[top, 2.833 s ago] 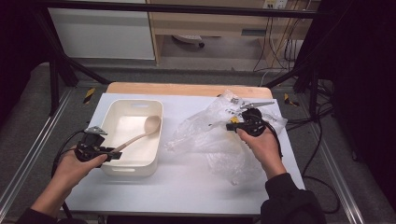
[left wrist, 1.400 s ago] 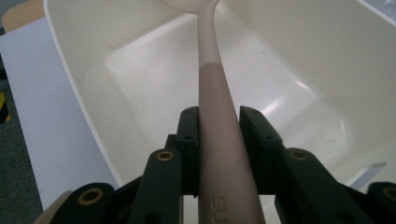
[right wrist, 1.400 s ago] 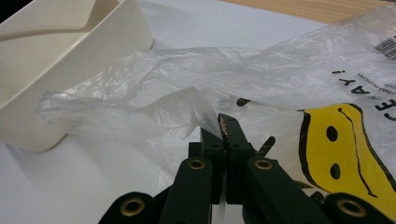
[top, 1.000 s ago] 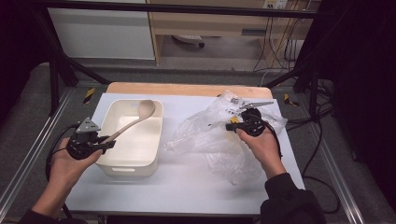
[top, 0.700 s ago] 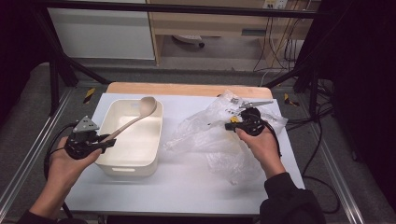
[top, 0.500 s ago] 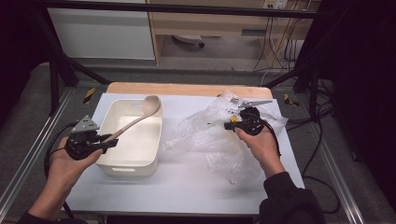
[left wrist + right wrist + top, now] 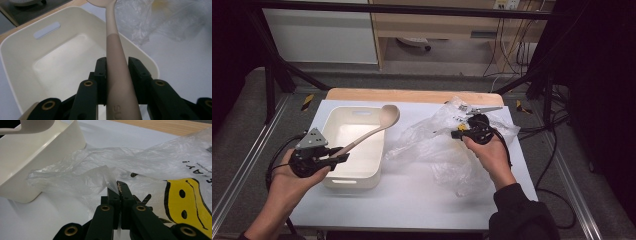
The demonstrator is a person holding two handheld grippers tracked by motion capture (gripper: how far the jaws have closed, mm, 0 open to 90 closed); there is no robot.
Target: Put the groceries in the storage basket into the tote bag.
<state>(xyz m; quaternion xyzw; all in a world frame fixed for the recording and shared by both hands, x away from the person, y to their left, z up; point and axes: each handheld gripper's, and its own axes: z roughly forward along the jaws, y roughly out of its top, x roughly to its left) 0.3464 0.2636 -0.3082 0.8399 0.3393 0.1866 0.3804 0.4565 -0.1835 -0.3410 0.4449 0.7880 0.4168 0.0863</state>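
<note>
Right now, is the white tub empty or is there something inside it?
Empty: the white tub shows a bare floor; the wooden spoon, clamped in the left gripper, is above it.

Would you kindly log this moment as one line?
left tool: shut on spoon, over tub | right tool: shut on plastic bag

High view sits above the table's (image 7: 412, 200) near edge, facing forward and down, whole top in frame. Left gripper view looks close along its jaws into the white bin (image 7: 22, 50); right gripper view looks low and close across the plastic bag (image 7: 155, 160). All three share bin and bag.
</note>
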